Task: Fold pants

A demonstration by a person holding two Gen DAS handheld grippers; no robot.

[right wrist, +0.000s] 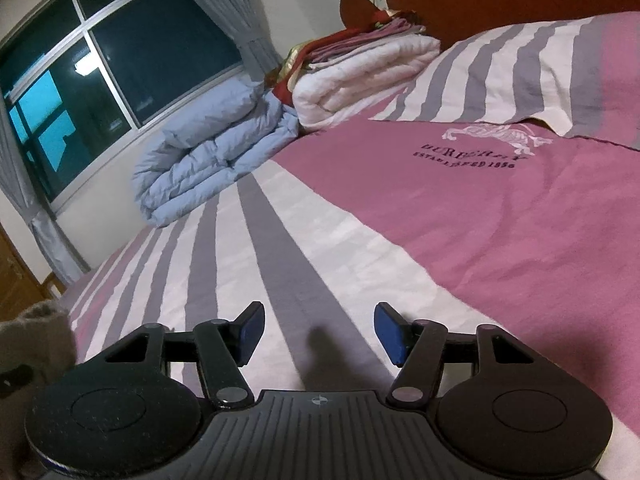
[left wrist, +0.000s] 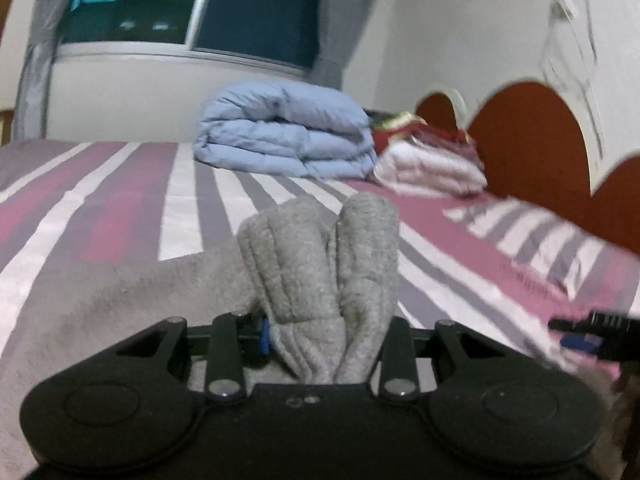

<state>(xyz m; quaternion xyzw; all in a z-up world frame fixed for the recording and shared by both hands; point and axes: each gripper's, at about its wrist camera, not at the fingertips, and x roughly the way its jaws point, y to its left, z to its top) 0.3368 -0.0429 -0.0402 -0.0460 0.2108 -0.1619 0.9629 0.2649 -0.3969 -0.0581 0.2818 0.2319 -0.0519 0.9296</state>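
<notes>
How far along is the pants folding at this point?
Early or midway. Done: the left tongs have gathered a bunch of the grey pants. In hand: that bunch is clamped while the rest trails left across the striped bedspread. The right tongs are open and empty. Left: no neat fold shows yet.

Pinks, greys and pale blue

Grey fleece pants (left wrist: 320,264); bedspread (right wrist: 360,248) striped white, grey and pink, with a plain pink panel; pale blue quilt (right wrist: 208,148); white quilt (right wrist: 360,72); rust-red headboard (left wrist: 532,132); black grippers with blue pads (right wrist: 252,330).
</notes>
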